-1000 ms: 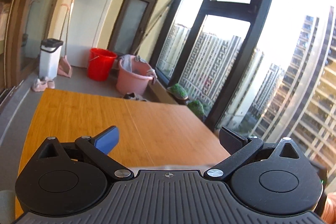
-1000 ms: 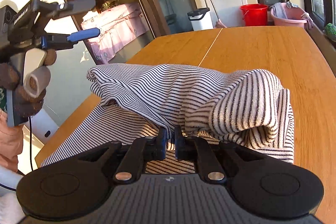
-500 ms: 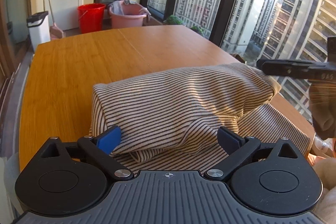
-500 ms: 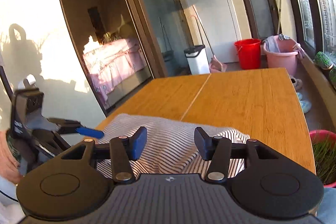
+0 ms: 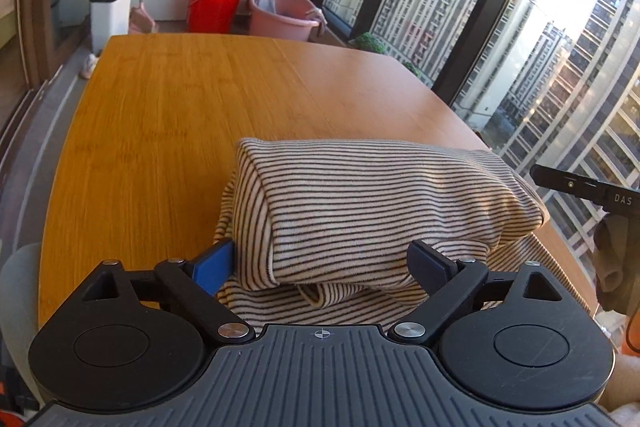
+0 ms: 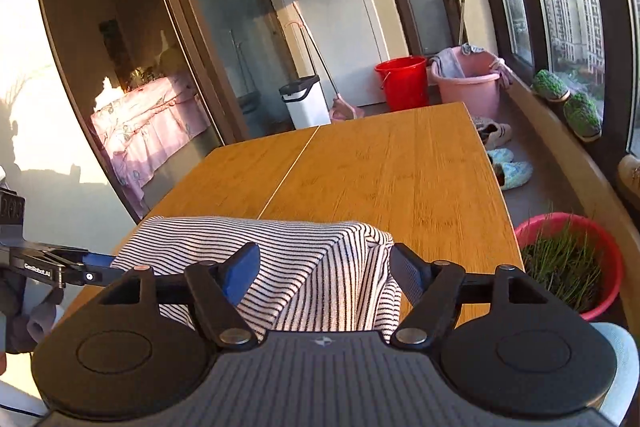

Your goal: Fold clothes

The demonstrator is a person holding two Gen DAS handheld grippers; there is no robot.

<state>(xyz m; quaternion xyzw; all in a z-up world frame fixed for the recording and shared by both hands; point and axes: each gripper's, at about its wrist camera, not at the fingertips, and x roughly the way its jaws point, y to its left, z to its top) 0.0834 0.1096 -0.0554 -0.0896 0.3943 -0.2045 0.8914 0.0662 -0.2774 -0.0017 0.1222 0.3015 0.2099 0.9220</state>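
Left wrist view: the striped garment lies bunched at the near edge of the worktop, its upper half doubled over a flatter layer that spreads toward the right edge. The left tongs straddle the folded lip, jaws wide but closing, pads not yet pressing cloth. In the right wrist view the right tongs hover above the same bundle, jaws opening and empty. I judge one fold laid and a fresh grip being set up; the next move calls for pinching the doubled edge cleanly, both layers together. Hidden: the garment's near hem behind the tong bodies, and any sleeves or collar.
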